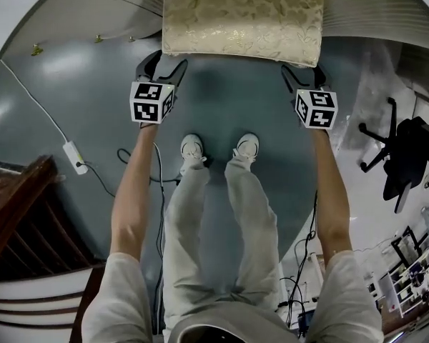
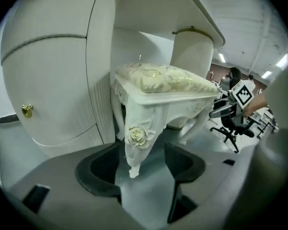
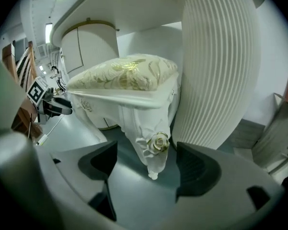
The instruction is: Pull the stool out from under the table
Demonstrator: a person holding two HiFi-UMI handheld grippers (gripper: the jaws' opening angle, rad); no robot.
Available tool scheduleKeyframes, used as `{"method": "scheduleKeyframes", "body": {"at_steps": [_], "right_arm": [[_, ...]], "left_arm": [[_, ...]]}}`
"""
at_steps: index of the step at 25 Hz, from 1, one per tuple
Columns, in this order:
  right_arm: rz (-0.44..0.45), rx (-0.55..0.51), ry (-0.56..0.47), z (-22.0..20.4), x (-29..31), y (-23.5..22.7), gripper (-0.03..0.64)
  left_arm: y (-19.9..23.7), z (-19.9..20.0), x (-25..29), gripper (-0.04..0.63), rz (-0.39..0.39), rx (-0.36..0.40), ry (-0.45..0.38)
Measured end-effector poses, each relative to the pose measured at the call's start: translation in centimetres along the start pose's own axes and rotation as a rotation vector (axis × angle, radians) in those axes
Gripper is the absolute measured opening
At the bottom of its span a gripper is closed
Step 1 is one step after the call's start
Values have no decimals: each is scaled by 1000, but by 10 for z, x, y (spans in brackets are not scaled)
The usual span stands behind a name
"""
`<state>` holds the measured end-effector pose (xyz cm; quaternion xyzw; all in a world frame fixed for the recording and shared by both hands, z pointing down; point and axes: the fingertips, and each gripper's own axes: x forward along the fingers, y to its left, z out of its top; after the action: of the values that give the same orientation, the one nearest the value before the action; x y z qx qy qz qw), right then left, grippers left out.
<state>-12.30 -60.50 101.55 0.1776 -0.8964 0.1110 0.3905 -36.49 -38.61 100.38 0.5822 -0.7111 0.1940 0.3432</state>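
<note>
**Grippers Flanked Stool's Near Corners**

The stool stood on a glossy grey-blue floor. Its gold-patterned cushion lay with its long axis across the head view, one long edge facing the person. It sat partly beneath the white table, between a rounded pedestal and a fluted pedestal. The left gripper and right gripper were at its near corners. Each had its jaws spread wide, with a rose-carved corner leg showing between them; contact could not be made out. A black office chair stood at right, and dark wooden furniture at left. The frame cut off the cushion's far edge.
</note>
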Motion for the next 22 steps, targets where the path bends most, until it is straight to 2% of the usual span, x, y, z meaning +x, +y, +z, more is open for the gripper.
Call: {"method": "scheduleKeyframes", "body": {"at_steps": [8,11,17,22], "right_arm": [[1,-45,-22,10,27,-3,370],[7,-59,-33,10,27,0,316],[6,-48,-48,9,27,1,307],[4,-45,-36,9,25,2,305]], "left_arm": [[10,5,29,276,-4,11,-28],[4,8,36,275,-20,47,-18],[5,8,35,275,4,55,-28],[5,6,31,270,21,58,-5]]}}
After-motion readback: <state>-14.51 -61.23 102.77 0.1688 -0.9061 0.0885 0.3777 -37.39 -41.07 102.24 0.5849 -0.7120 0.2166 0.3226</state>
